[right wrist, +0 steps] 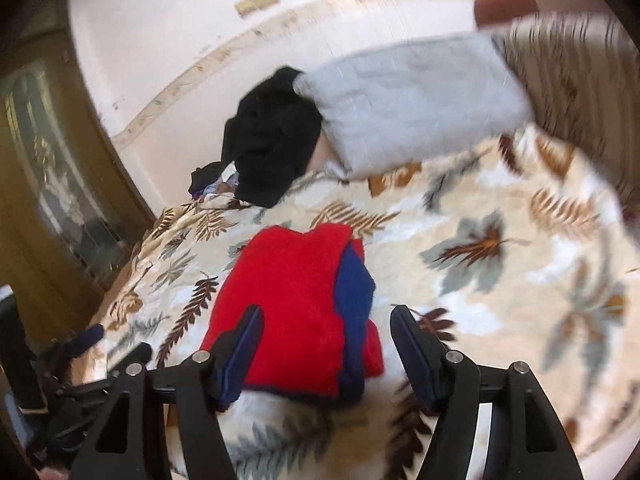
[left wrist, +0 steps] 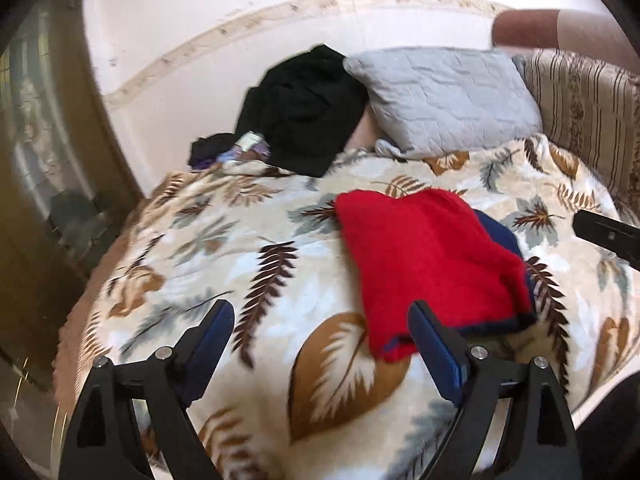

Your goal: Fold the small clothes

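The folded red garment (left wrist: 428, 264) lay on the bed's leaf-print blanket (left wrist: 224, 240); the left gripper (left wrist: 320, 332) and right gripper (right wrist: 326, 344) hung above it, jaws wide apart, holding nothing.

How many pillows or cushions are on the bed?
2. A grey quilted pillow lies at the head of the bed beside the black clothes pile. A striped patterned cushion sits just right of it. Others may be hidden beyond the frame.

Folded red garment (right wrist: 296, 304) on blanket (right wrist: 500, 280)
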`<state>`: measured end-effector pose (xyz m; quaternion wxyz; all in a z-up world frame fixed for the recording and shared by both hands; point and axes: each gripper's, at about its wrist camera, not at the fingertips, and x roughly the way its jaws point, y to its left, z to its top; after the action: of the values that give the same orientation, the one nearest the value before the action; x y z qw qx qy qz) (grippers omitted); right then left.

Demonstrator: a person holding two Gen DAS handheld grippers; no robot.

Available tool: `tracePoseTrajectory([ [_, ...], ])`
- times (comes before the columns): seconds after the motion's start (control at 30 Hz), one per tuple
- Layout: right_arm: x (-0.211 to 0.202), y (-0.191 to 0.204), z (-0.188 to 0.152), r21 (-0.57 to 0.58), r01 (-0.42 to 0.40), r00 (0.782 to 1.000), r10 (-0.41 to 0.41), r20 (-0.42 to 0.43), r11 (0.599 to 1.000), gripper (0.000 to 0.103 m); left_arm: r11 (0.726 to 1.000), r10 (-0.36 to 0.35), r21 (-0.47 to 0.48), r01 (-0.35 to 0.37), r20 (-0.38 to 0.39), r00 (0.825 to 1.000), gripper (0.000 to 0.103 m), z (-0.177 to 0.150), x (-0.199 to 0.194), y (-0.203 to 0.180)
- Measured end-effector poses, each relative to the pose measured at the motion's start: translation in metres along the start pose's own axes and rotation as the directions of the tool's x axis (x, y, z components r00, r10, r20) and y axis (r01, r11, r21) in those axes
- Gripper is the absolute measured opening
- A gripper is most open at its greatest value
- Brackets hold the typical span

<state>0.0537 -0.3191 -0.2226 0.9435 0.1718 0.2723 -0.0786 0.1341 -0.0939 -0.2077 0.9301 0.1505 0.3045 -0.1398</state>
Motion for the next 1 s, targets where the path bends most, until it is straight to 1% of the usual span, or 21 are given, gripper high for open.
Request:
tracePoseTrajectory([
  [0.03,-0.016,0.008,-0.002,-0.024,0.023,1.0,-0.023,0.012,0.999,0.072,1.0,0.025,-0.009,-0.025,0.013,1.0,0.089,-0.002,-0.018,0.005],
  [0.07,-0.029,0.013,-0.004,-0.041,0.037,0.999,-0.036,0.019,0.998,0.073,0.999,0.043,-0.013,-0.043,0.021,0.999,0.089,-0.003,-0.028,0.007],
  [0.17,-0.067,0.032,-0.009,-0.092,0.062,0.998,-0.06,0.022,0.994,0.073,0.994,0.111,-0.026,-0.11,0.063,0.992,0.089,-0.004,-0.075,0.016],
  [0.23,-0.093,0.043,-0.014,-0.106,0.064,0.998,-0.062,0.026,0.992,0.073,0.994,0.103,-0.047,-0.099,0.087,0.991,0.089,-0.008,-0.106,0.02],
  [0.33,-0.127,0.057,-0.024,-0.109,0.054,0.998,-0.051,0.026,0.993,0.073,0.992,0.117,-0.067,-0.11,0.109,0.987,0.089,-0.017,-0.142,0.021],
  [0.43,-0.151,0.071,-0.035,-0.125,0.063,0.998,-0.059,0.031,0.99,0.073,0.989,0.117,-0.102,-0.106,0.119,0.986,0.089,-0.026,-0.168,0.022],
  [0.5,-0.163,0.079,-0.04,-0.141,0.083,0.996,-0.079,0.032,0.987,0.073,0.988,0.125,-0.104,-0.111,0.129,0.984,0.089,-0.032,-0.183,0.02],
  [0.53,-0.171,0.083,-0.043,-0.142,0.09,0.996,-0.086,0.036,0.986,0.073,0.988,0.13,-0.101,-0.115,0.149,0.98,0.089,-0.035,-0.192,0.018],
  [0.57,-0.177,0.084,-0.045,-0.135,0.096,0.995,-0.091,0.041,0.986,0.073,0.988,0.134,-0.099,-0.118,0.164,0.977,0.089,-0.038,-0.198,0.017],
  [0.63,-0.186,0.088,-0.047,-0.129,0.112,0.993,-0.106,0.054,0.985,0.073,0.989,0.132,-0.094,-0.117,0.168,0.977,0.089,-0.042,-0.204,0.015],
  [0.7,-0.191,0.094,-0.051,-0.139,0.12,0.992,-0.113,0.061,0.983,0.073,0.99,0.12,-0.094,-0.106,0.15,0.981,0.089,-0.045,-0.204,0.016],
  [0.73,-0.193,0.097,-0.053,-0.143,0.131,0.99,-0.123,0.062,0.981,0.073,0.99,0.114,-0.099,-0.102,0.128,0.985,0.089,-0.046,-0.201,0.017],
  [0.83,-0.195,0.101,-0.058,-0.16,0.152,0.987,-0.142,0.073,0.975,0.073,0.988,0.101,-0.126,-0.089,0.091,0.991,0.089,-0.047,-0.198,0.023],
  [0.93,-0.196,0.103,-0.058,-0.159,0.156,0.987,-0.146,0.073,0.975,0.073,0.982,0.123,-0.154,-0.108,0.094,0.988,0.089,-0.048,-0.202,0.029],
  [1.0,-0.196,0.105,-0.058,-0.154,0.158,0.986,-0.148,0.073,0.975,0.073,0.982,0.121,-0.16,-0.105,0.097,0.988,0.089,-0.048,-0.205,0.03],
])
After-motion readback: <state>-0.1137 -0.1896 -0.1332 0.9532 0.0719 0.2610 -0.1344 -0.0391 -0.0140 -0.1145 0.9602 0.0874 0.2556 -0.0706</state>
